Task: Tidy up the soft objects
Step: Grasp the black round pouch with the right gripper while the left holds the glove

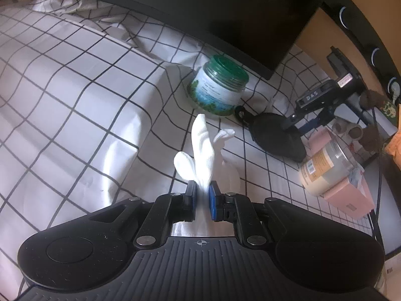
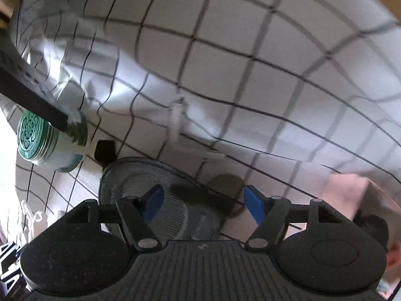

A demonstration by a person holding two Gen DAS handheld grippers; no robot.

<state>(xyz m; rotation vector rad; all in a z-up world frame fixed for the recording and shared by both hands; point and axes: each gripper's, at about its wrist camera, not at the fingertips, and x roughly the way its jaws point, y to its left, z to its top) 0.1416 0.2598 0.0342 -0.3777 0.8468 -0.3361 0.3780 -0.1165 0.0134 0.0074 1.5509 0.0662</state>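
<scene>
In the left wrist view my left gripper point(image 1: 202, 188) is shut on a white sock bundle point(image 1: 201, 145). The bundle sticks out beyond the blue pads point(image 1: 212, 198) over the checked bed sheet point(image 1: 75, 87), its loose ends pointing away. The right wrist view shows my right gripper point(image 2: 204, 200) open and pointing down, with nothing between its blue pads point(image 2: 254, 205). Below it lies a black ribbed round base point(image 2: 175, 200). A small white shape point(image 2: 175, 123) on the sheet is too blurred to identify.
A green-lidded jar point(image 1: 220, 85) point(image 2: 42, 138) stands on the sheet beside a black stand base point(image 1: 275, 135). A beige jar point(image 1: 325, 165) lies on a pink box point(image 1: 351, 198) at the right. A dark frame point(image 1: 225, 12) borders the far side.
</scene>
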